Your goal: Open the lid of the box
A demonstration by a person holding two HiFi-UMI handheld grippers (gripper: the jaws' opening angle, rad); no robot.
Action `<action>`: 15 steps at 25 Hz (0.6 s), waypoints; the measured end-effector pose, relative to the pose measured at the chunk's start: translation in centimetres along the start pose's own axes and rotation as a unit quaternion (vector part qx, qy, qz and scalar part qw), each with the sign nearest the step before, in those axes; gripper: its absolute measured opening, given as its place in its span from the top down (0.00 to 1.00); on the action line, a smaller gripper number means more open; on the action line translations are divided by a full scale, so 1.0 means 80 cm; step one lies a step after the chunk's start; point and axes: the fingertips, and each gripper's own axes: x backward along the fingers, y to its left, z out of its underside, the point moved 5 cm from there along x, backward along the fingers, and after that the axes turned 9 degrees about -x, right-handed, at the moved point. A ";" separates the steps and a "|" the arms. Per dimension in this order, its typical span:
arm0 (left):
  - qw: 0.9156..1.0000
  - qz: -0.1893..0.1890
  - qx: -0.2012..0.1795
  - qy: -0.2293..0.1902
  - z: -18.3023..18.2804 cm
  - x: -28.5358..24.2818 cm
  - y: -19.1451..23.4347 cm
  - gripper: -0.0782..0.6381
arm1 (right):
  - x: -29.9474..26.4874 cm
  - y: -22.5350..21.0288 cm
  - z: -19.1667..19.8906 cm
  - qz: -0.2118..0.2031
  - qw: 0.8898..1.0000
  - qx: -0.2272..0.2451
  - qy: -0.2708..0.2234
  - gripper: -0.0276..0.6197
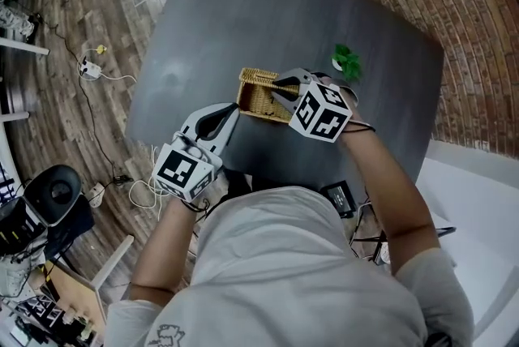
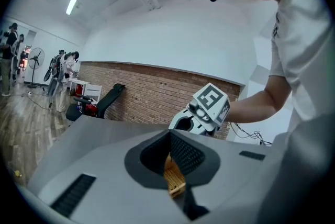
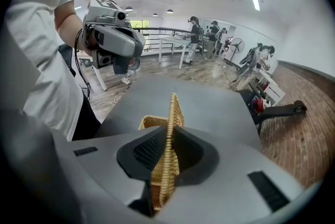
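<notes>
A wicker box [image 1: 261,100] stands near the front of the grey table [image 1: 243,21]. In the right gripper view its wicker lid [image 3: 175,113] stands on edge, raised above the open box [image 3: 148,123]. My right gripper [image 3: 168,142] is shut on the lid's free edge and comes at the box [image 1: 280,91] from the right. My left gripper [image 1: 233,110] reaches the box's near left corner. In the left gripper view its jaws [image 2: 170,157] are shut on a strip of the box's wicker [image 2: 175,180].
A small green plant-like thing [image 1: 347,62] sits on the table behind my right gripper. Cables and a white plug [image 1: 91,70] lie on the wooden floor to the left. A brick wall [image 1: 454,5] runs along the right.
</notes>
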 end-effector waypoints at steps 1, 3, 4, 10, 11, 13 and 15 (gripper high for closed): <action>1.000 0.001 -0.005 0.000 -0.003 -0.004 0.002 0.88 | 0.002 -0.006 -0.002 0.004 1.000 0.005 0.001 0.89; 1.000 0.000 -0.022 0.004 -0.008 -0.013 0.003 0.88 | 0.004 -0.018 -0.004 0.011 1.000 0.015 0.002 0.89; 1.000 -0.001 -0.026 0.005 -0.010 -0.018 0.004 0.88 | 0.006 -0.024 -0.005 0.014 1.000 0.017 0.002 0.89; 1.000 0.002 -0.019 0.005 -0.012 -0.038 0.012 0.88 | 0.010 -0.060 -0.009 0.026 1.000 0.012 -0.006 0.89; 1.000 0.003 -0.019 0.008 -0.009 -0.042 0.014 0.87 | 0.010 -0.066 -0.009 0.027 1.000 0.011 -0.007 0.89; 1.000 0.001 -0.015 0.012 -0.004 -0.046 0.020 0.88 | 0.009 -0.078 -0.009 0.031 0.999 0.009 -0.008 0.89; 1.000 -0.001 -0.013 0.016 -0.001 -0.050 0.024 0.88 | 0.006 -0.088 -0.010 0.033 0.999 0.009 -0.009 0.88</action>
